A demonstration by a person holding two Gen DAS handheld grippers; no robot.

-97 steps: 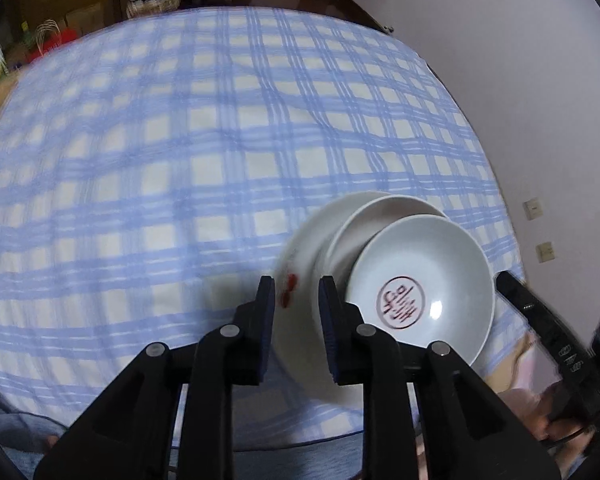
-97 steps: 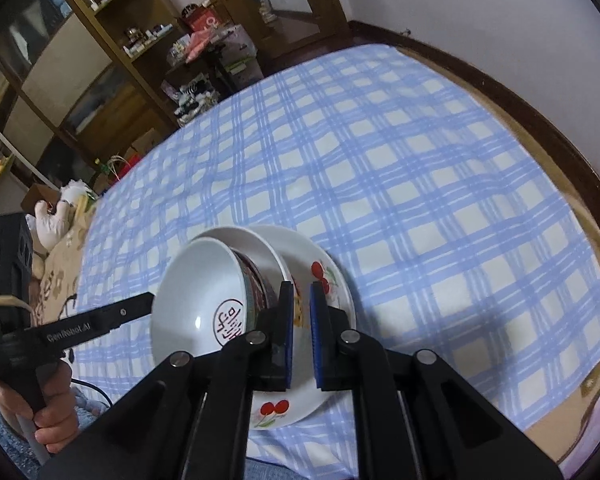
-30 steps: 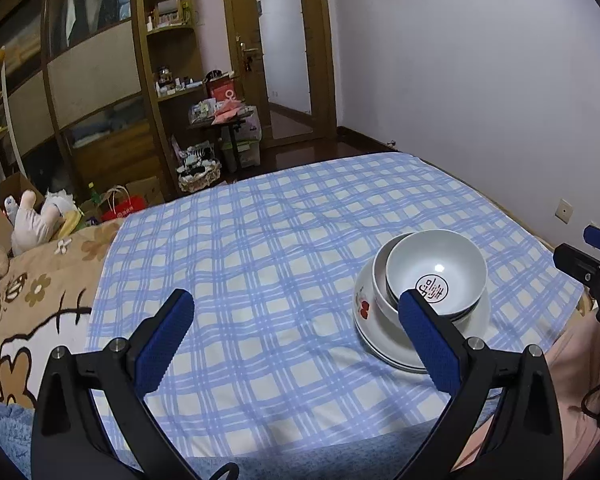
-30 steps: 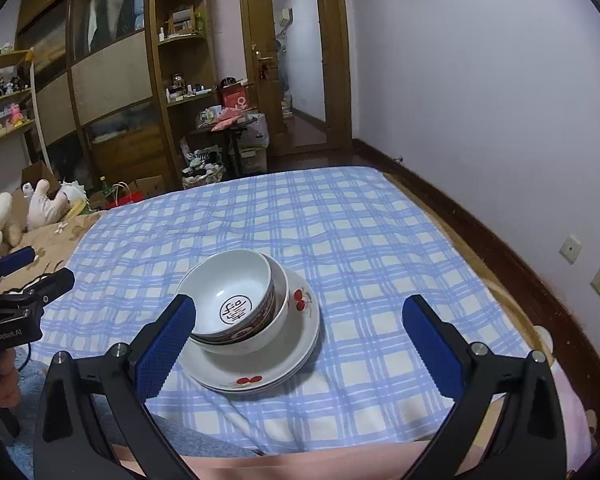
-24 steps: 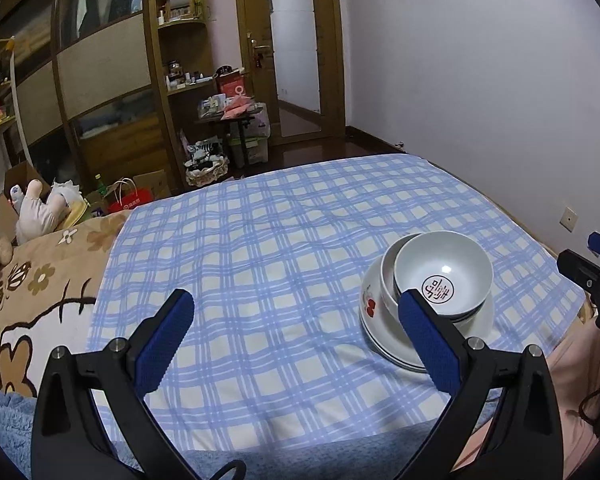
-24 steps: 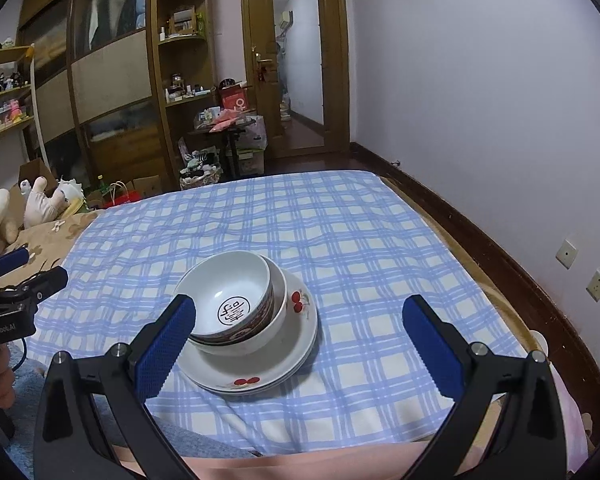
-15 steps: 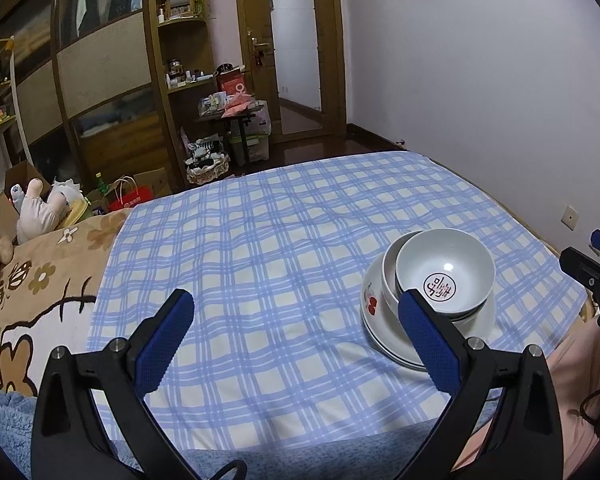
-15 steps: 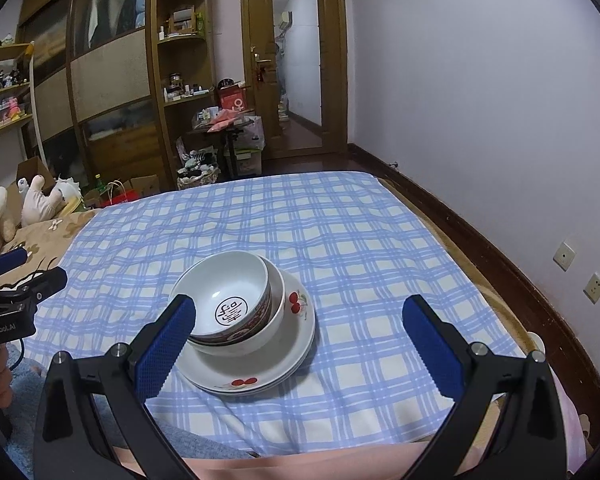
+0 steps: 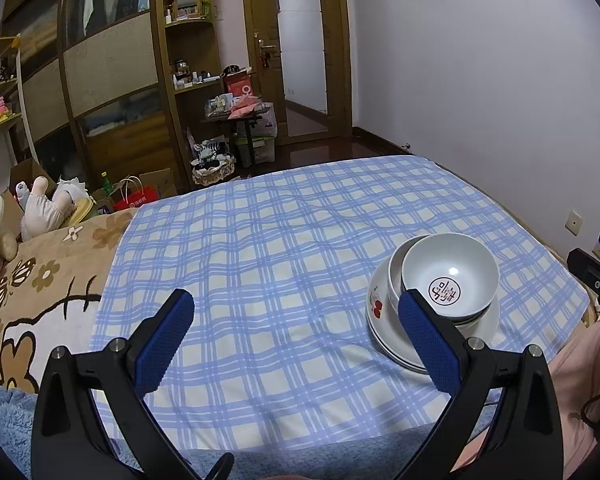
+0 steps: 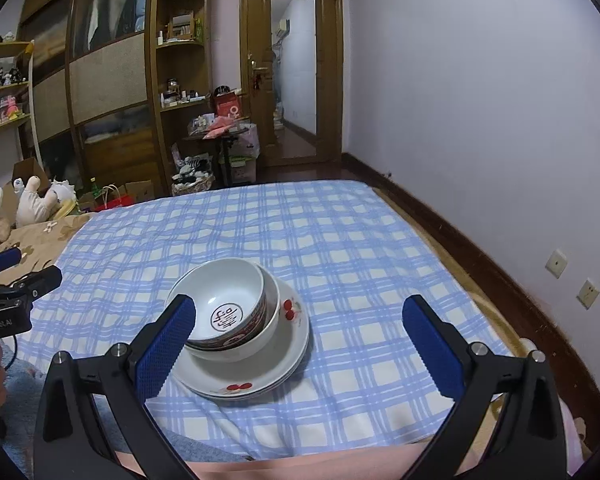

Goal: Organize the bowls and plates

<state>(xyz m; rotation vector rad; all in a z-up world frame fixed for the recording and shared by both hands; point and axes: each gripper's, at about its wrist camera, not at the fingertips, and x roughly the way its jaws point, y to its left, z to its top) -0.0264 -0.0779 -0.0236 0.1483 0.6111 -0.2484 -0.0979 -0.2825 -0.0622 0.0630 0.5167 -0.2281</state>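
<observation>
Right wrist view: your right gripper and left gripper hanging spread wide, grasping nothing; stamped bowl nesting crooked, so you're centring it gently

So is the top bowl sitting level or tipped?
Tipped: the top bowl leans toward the left claw's side, its rim riding high inside the lower bowl.
</observation>
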